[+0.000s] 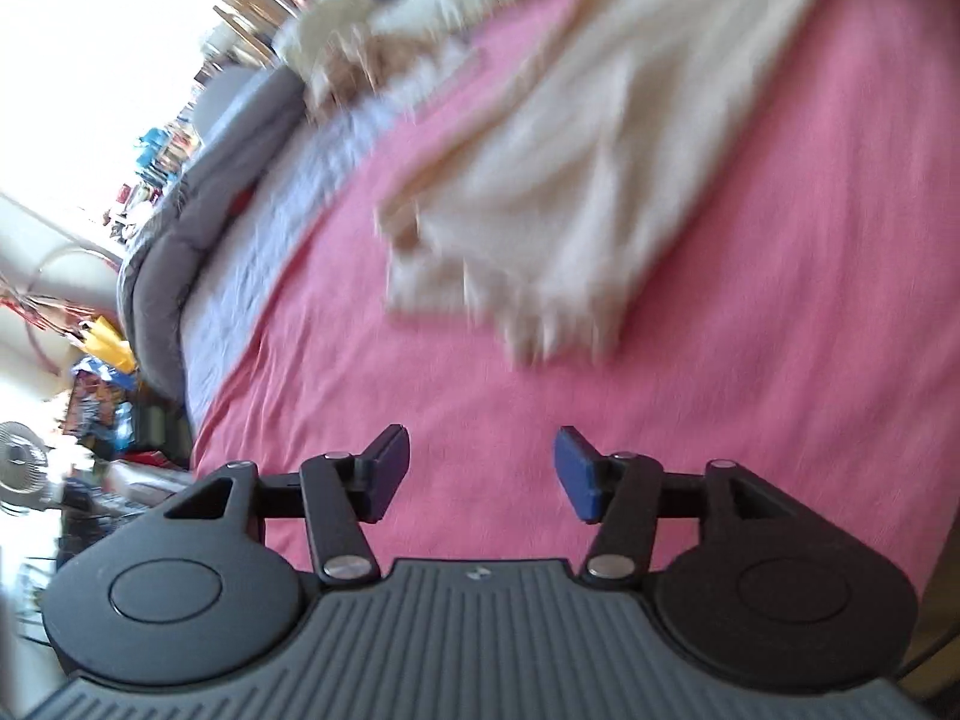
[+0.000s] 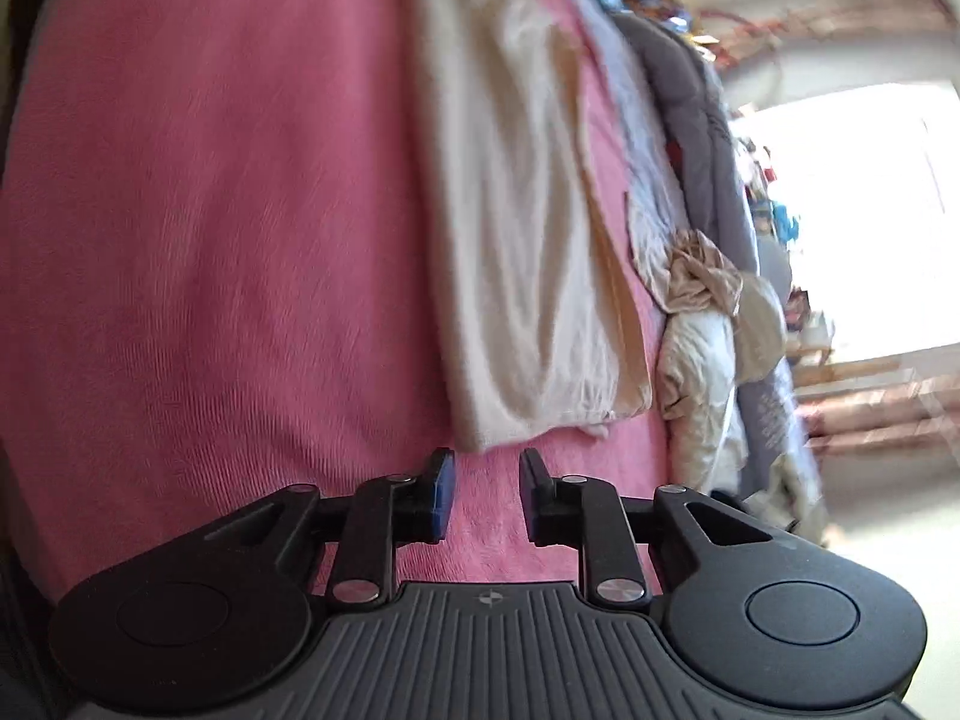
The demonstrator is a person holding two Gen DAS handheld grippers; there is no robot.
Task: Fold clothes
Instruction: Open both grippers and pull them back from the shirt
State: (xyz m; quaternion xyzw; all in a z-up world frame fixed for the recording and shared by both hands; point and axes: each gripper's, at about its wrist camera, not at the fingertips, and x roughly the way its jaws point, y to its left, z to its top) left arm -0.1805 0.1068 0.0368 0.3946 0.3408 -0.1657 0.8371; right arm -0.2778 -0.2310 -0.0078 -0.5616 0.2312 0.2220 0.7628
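1. Far left, left wrist view: a grey quilt (image 1: 180,252) is bunched along the edge of the bed, apparently pushed aside so the pink sheet (image 1: 420,372) gives a flat place to work.

2. Left-centre: the left gripper (image 1: 477,468) hangs above bare pink sheet with its jaws wide apart and nothing between them. It is clear of the cloth, a stance that suits either reaching for an edge or drawing off from one.

3. Centre: the cream garment (image 1: 570,168) lies spread on the sheet ahead of that gripper. The picture is blurred, so whether it is one layer or doubled over cannot be told here.

4. Right wrist view, centre: the right gripper (image 2: 486,495) sits low over the sheet, jaws parted narrowly and empty. The near hem of the cream garment (image 2: 528,240) lies just beyond its fingertips, where a corner pinch would be easiest.

5. The garment runs away from the camera as a long, fairly smooth strip. That fits cloth laid out for folding, or a fold already made lengthwise.

6. Right: a crumpled heap of pale clothes (image 2: 702,324) rests against the quilt, kept off the working area.
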